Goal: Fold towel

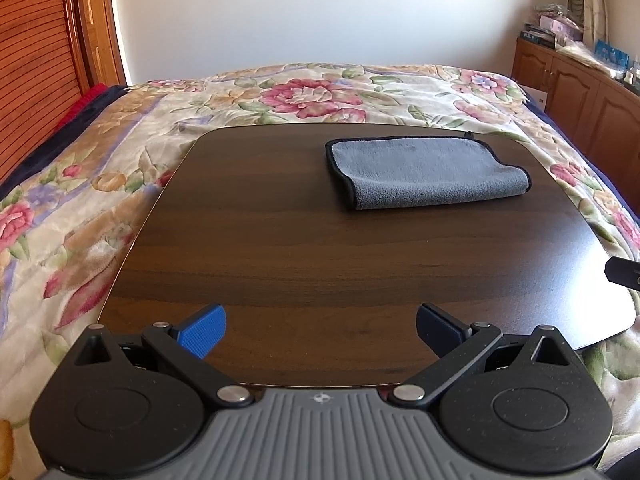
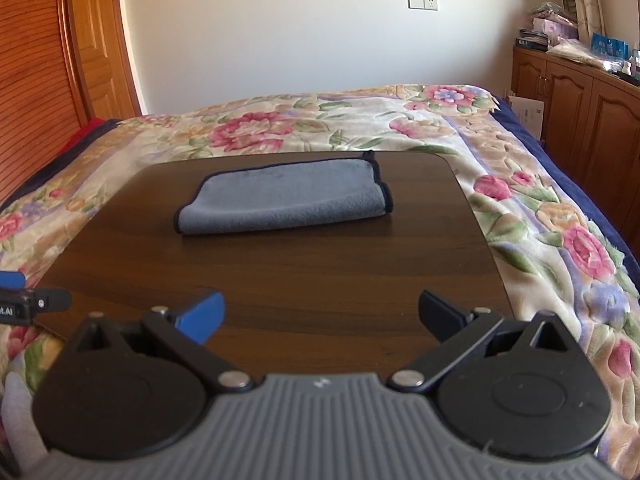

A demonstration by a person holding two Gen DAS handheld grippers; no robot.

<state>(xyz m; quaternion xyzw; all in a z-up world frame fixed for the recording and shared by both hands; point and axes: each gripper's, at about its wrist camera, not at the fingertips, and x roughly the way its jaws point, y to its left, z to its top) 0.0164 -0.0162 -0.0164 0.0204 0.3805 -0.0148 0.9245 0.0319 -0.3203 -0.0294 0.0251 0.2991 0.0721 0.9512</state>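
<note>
A grey towel (image 1: 428,170) with a dark hem lies folded on the far part of a dark wooden table (image 1: 280,264). It also shows in the right wrist view (image 2: 286,198) on the table (image 2: 280,280). My left gripper (image 1: 320,330) is open and empty above the table's near edge, well short of the towel. My right gripper (image 2: 320,318) is open and empty, also near the front edge. A part of the right gripper (image 1: 622,272) shows at the right edge of the left wrist view. A part of the left gripper (image 2: 24,296) shows at the left edge of the right wrist view.
The table rests on a bed with a floral blanket (image 1: 80,216). A wooden cabinet (image 2: 580,100) with clutter on top stands at the right. A wooden door (image 2: 96,48) and a slatted panel are at the left. A white wall is behind.
</note>
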